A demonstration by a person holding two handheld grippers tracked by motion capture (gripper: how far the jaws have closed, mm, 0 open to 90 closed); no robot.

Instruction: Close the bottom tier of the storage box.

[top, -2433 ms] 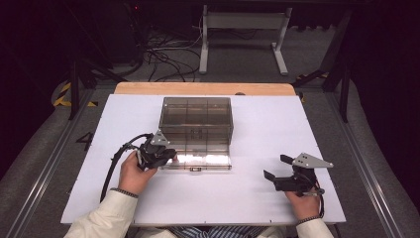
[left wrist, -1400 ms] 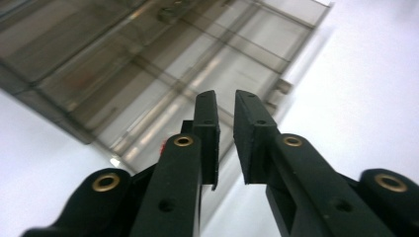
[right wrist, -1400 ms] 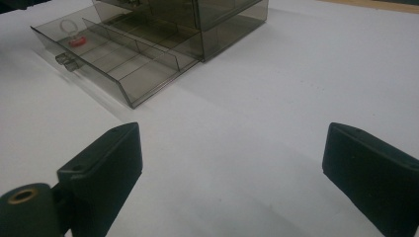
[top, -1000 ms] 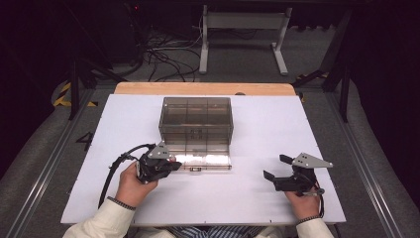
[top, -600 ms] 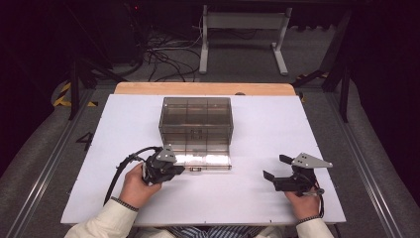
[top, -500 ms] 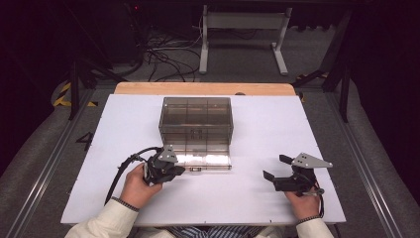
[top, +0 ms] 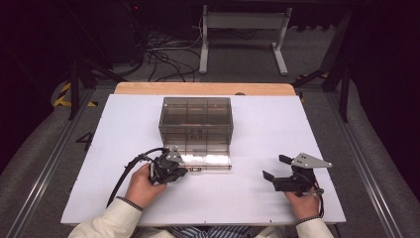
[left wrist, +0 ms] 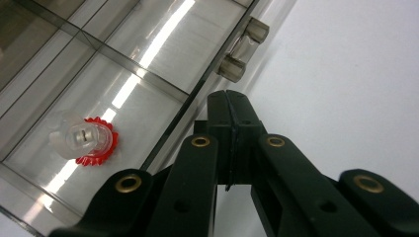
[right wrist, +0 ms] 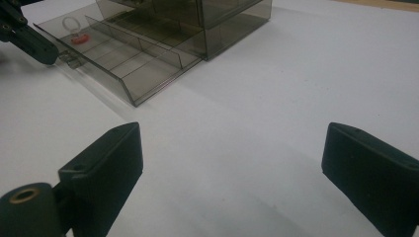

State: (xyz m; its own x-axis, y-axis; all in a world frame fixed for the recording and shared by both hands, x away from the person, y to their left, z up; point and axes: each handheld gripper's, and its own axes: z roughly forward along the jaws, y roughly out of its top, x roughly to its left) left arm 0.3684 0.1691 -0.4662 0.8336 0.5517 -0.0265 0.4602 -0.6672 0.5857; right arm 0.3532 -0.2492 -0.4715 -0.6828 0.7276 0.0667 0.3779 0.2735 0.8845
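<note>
A smoky clear drawer cabinet (top: 195,116) stands mid-table with its bottom drawer (top: 208,159) pulled out toward me. In the drawer's near-left compartment lies a small clear piece on a red toothed disc (left wrist: 81,140), also seen from the right gripper view as the red-based piece (right wrist: 76,34). My left gripper (top: 182,171) is shut with nothing between its jaws. Its tips (left wrist: 230,106) rest by the drawer's front wall, just short of the drawer handle (left wrist: 243,57). My right gripper (top: 275,167) is open on the bare table, far right of the drawer, jaws wide apart (right wrist: 232,158).
The white tabletop (top: 277,129) has free room to the right and left of the cabinet. A wooden strip (top: 203,88) edges the far side. A black cable (top: 126,176) trails from the left gripper toward the near-left.
The left hand and its shut gripper slid toward me and a little right along the drawer's front, sinking slightly. The right gripper and the drawer stayed put.
</note>
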